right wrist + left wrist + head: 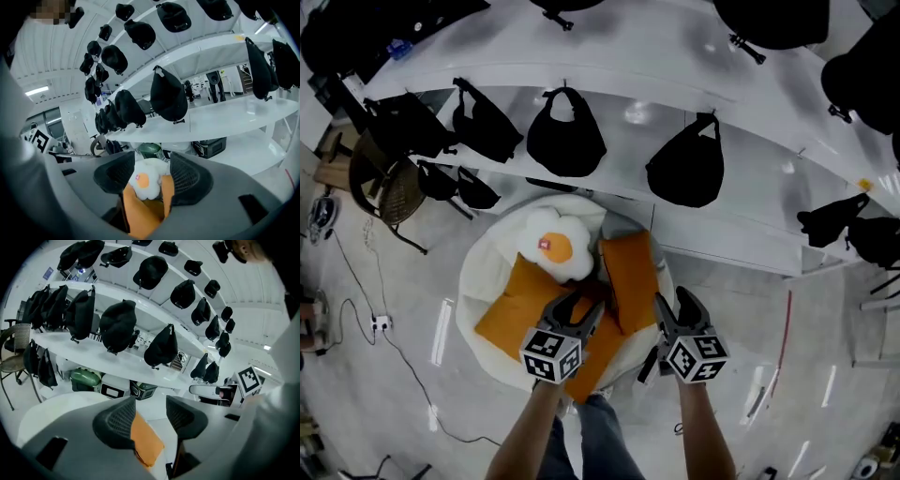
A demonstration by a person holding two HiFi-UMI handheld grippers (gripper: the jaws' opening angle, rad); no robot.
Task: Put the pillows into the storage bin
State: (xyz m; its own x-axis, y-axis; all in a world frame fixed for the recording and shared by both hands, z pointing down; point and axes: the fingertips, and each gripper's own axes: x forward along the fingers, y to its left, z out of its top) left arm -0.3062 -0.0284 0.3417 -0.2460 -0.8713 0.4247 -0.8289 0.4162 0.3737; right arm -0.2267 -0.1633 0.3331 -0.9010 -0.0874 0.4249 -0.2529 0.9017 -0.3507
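approach step, likely: left gripper (579,309) and right gripper (675,307), jaws apart and empty, hovered above orange pillows (516,314), lower centre; next, clamp one.

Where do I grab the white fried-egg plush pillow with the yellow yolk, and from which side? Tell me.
Pinch the white fried-egg plush pillow by its thin scalloped rim at the near edge, coming down from the person's side. It rests on top of the orange square cushions, so that edge appears free; the middle looks too broad for jaws.
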